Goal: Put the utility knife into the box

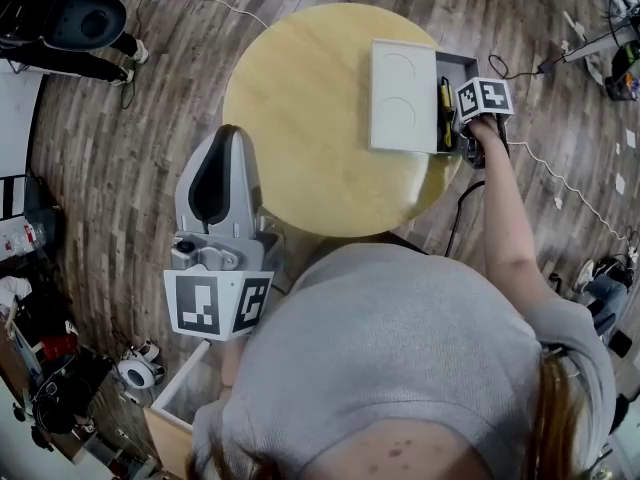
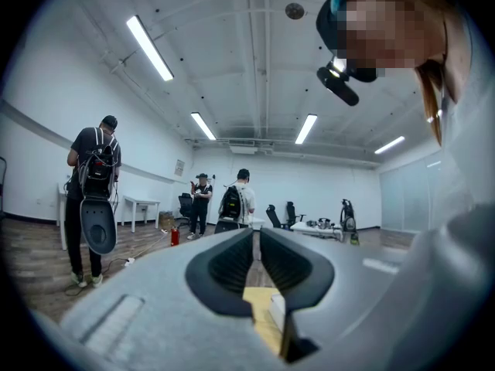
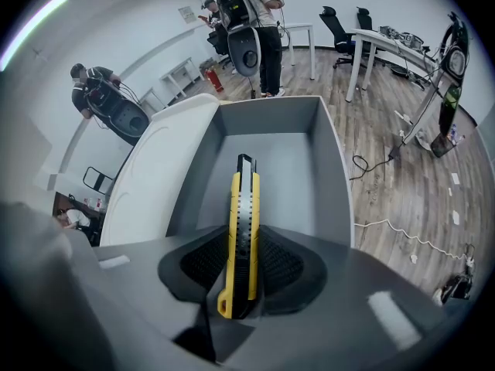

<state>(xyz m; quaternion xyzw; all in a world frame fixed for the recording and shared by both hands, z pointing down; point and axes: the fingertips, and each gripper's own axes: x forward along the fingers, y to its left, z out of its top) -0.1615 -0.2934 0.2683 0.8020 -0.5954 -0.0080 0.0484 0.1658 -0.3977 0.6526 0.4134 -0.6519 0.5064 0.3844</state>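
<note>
A: Where's the knife?

B: The utility knife (image 3: 239, 238) is clamped edge-on in the right gripper (image 3: 240, 273), with both jaws pressed on its flat sides. It sits over the open grey box (image 3: 272, 149), within the line of the walls.

A: Long axis?

B: It runs straight out along the jaws. The blade end points away from the person toward the box's far wall, and the butt with the hole sits back between the jaws. The axis is parallel to the box's long sides, so I'd say no turning is needed.

A: Is it touching the floor of the box?

B: Can't tell. In the head view it looks low in the cavity, close to the wall next to the white lid (image 1: 402, 95).

A: Next move?

B: Probably lower it a bit and let go. The box floor is directly under and ahead of the knife.

A: Other hand?

B: The left gripper (image 1: 222, 183) is well apart, at the near edge of the round table (image 1: 300, 118). Its jaws are closed to a thin slit with nothing between them. The right is the nearer one.
</note>
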